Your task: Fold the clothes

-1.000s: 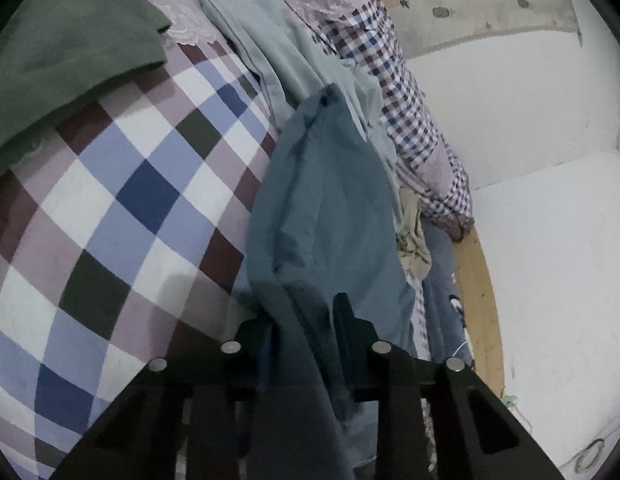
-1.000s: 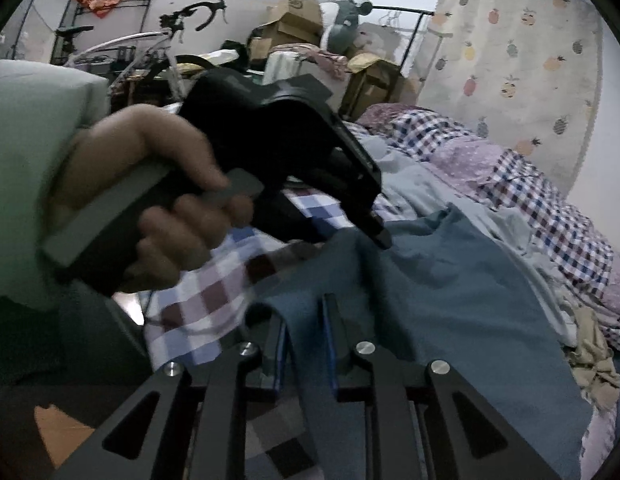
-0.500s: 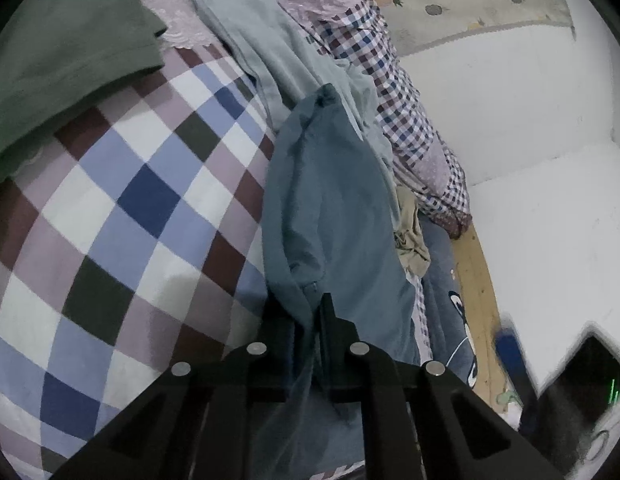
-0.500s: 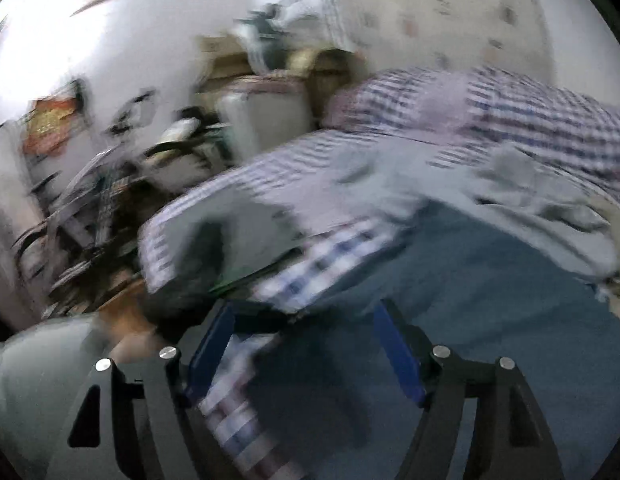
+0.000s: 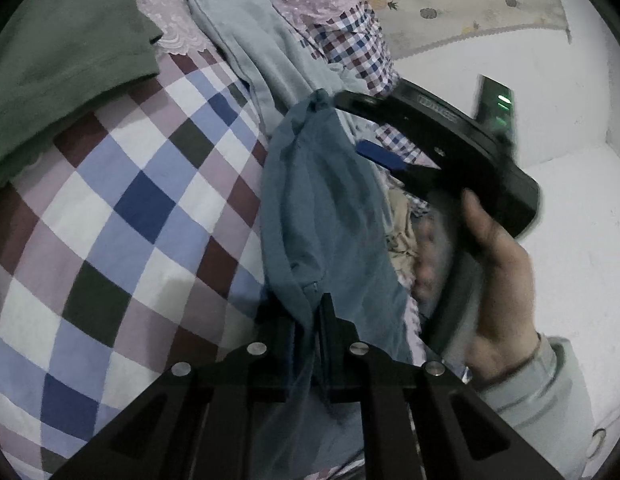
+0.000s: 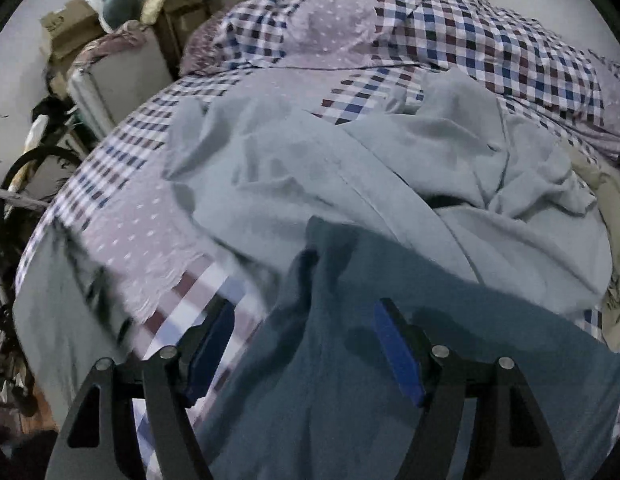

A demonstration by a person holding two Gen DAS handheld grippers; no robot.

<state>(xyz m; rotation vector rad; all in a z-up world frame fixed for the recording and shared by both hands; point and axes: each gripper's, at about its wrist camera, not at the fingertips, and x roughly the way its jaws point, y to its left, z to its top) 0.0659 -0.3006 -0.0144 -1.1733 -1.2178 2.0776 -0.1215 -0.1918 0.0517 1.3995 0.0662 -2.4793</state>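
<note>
Left wrist view: the left hand-held gripper [image 5: 308, 322] clamps the teal garment [image 5: 321, 200], stretched lengthwise across the bed [image 5: 122, 208], while the right hand-held gripper [image 6: 304, 344], fingers spread, straddles its far corner.

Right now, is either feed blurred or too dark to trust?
Left wrist view: dim but mostly sharp, motion blur only on the right gripper. Right wrist view: smeared at lower left over the checked bedsheet; teal garment is dark, folds hard to read. Both have fisheye bending at edges.
</note>
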